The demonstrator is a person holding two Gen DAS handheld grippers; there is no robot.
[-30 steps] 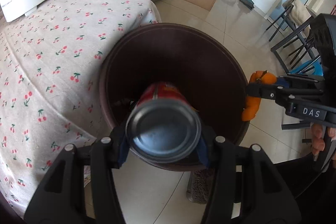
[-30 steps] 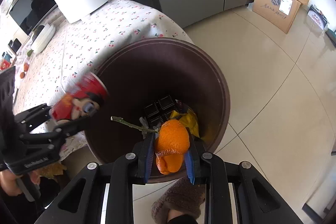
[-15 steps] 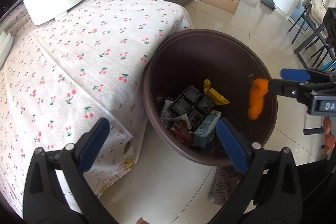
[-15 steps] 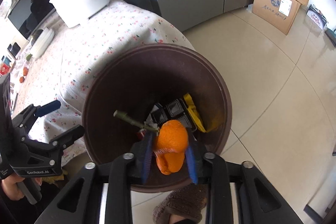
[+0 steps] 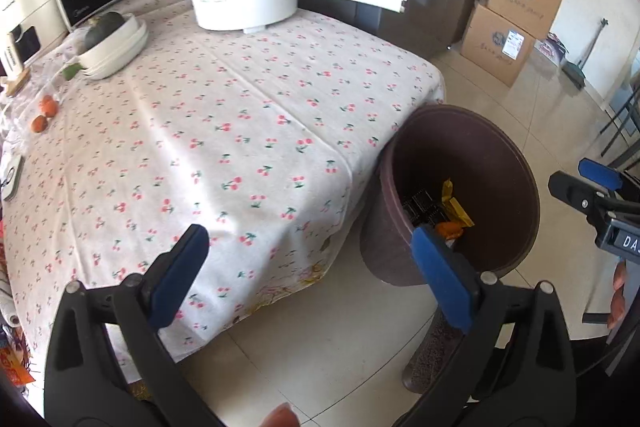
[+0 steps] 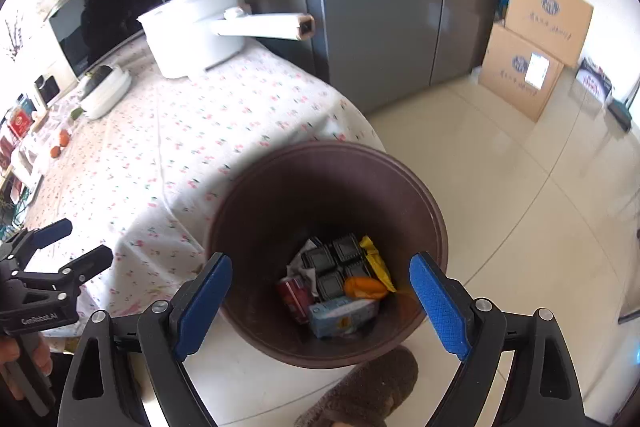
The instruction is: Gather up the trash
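Both claws are spread wide and nothing is held: the left gripper (image 5: 308,267) is poised over the edge of the cherry-print tablecloth (image 5: 224,131), the right gripper (image 6: 320,301) above the brown trash bin (image 6: 434,211). Inside the bin are seen the orange peel (image 6: 365,287), a red can (image 6: 295,293), a yellow wrapper (image 6: 376,261) and a black tray (image 6: 334,265).

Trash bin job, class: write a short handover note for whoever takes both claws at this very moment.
Left claw: open, empty, over the table edge.
Right claw: open, empty, above the bin.
In the bin: red can, orange peel, yellow wrapper, black trays, blue carton.
Done: can and peel are binned.
Left: two small orange bits lie at the table's far end; check whether they are trash.
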